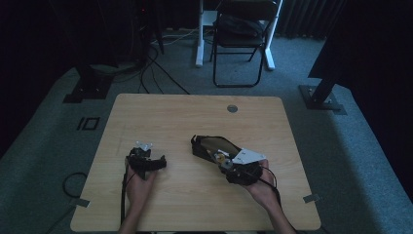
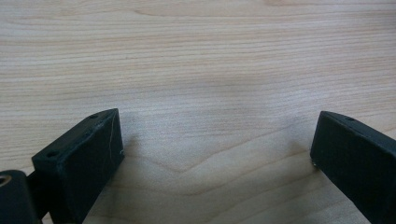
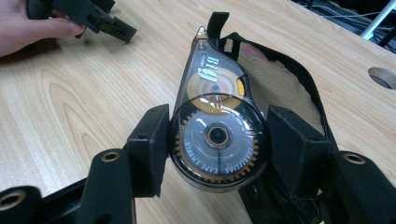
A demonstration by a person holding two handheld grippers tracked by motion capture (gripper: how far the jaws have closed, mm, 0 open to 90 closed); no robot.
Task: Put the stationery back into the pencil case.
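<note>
The correction tape dispenser (image 3: 217, 135) sits clamped between the jaws of your right gripper (image 3: 217, 144), its round clear body with the gold gears pressed on both sides and its narrow tip pointing away from you. Just beyond and under it lies a black mesh pouch (image 3: 280, 79), open, with its rim curving around the dispenser's far end. In the high view the pouch (image 1: 207, 144) rests near the middle of the wooden table (image 1: 185, 112), and your right gripper (image 1: 229, 163) meets it from the near right side, held in your right hand (image 1: 260, 187). Your left gripper (image 2: 217, 154) has its jaws spread wide with only bare wood between them; it rests in your left hand (image 1: 140, 187), well apart from the pouch. A round grommet hole (image 1: 232, 108) sits toward the table's far edge.
</note>
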